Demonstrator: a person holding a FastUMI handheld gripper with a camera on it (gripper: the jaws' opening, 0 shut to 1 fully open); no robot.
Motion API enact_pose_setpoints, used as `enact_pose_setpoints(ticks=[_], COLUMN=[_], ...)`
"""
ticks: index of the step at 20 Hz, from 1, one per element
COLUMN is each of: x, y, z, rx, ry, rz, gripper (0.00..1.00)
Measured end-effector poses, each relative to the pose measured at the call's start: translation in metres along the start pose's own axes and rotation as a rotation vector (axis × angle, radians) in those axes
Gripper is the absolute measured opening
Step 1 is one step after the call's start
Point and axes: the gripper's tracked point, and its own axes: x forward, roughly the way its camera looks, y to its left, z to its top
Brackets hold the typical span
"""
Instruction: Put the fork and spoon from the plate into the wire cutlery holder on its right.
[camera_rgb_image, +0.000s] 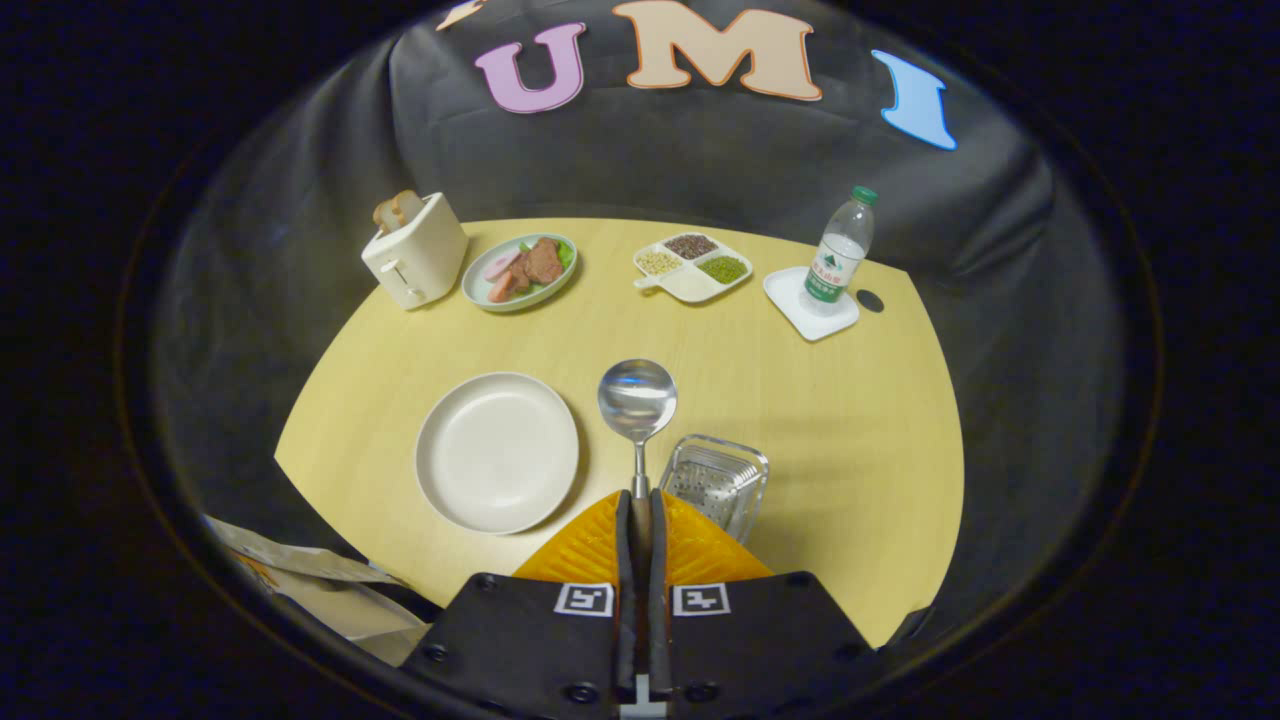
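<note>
Spoon (637, 400) is held by its handle between the closed gripper (640, 510) fingers, bowl pointing straight ahead; the wire cutlery holder (716, 481) lies just right, below it.

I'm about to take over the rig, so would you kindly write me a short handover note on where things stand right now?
Gripper: shut on the spoon, handle clamped between the fingers, bowl sticking out ahead, held above the table.
Plate: left of the fingers, nothing on it.
Wire cutlery holder: right of the plate, just ahead and right of the fingers; I cannot tell if the fork is inside.
Done: spoon lifted off the plate.
Left: lower the spoon into the holder and release; check on the fork.
</note>
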Motion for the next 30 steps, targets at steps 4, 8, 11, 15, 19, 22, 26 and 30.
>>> enact_pose_setpoints(ticks=[4,8,11,15,19,22,26,30], x=[0.003,0.006,0.008,0.007,0.005,0.005,0.002,-0.002], y=[-0.022,-0.033,-0.040,-0.040,-0.041,-0.039,-0.040,-0.035], z=[-0.016,-0.032,-0.036,-0.040,-0.038,-0.035,-0.038,-0.032], rx=[0.000,-0.001,0.023,0.023,0.018,0.033,0.026,0.030], ry=[0.059,0.115,0.119,0.122,0.111,0.096,0.091,0.047], rz=[-0.040,-0.057,-0.076,-0.076,-0.085,-0.075,-0.086,-0.075], gripper=[0.08,0.08,0.09,0.11,0.12,0.15,0.14,0.48])
